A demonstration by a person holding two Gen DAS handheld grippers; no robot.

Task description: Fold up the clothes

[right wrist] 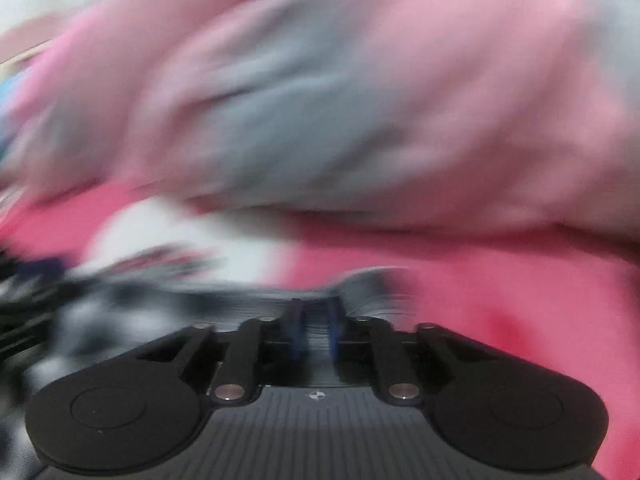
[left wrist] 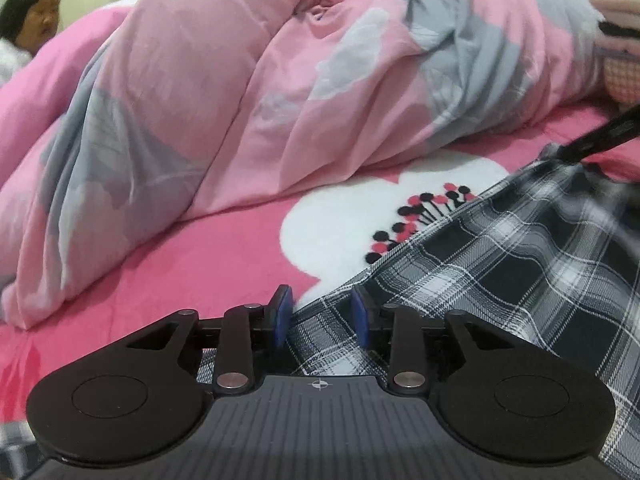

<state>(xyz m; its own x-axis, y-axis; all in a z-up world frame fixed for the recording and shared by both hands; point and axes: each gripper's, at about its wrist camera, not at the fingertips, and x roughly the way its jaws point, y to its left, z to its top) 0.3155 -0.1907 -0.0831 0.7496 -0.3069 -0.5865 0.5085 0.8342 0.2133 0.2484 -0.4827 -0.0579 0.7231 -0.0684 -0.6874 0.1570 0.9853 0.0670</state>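
A black-and-white plaid garment point(left wrist: 500, 264) lies spread on the pink bed sheet point(left wrist: 180, 264), its near edge reaching under my left gripper point(left wrist: 322, 314). The blue pads stand apart, with the garment's edge lying loosely between them. In the same view, part of the other black gripper point(left wrist: 596, 138) sits at the garment's far corner. The right wrist view is heavily blurred. There my right gripper point(right wrist: 314, 332) has its pads close together with a strip of the plaid garment point(right wrist: 120, 312) between them.
A bulky pink-and-grey duvet point(left wrist: 240, 80) is heaped across the back of the bed and fills the right wrist view's upper half point(right wrist: 320, 100). A person point(left wrist: 32, 12) is at the far left. Some folded items point(left wrist: 616, 0) are stacked at the far right.
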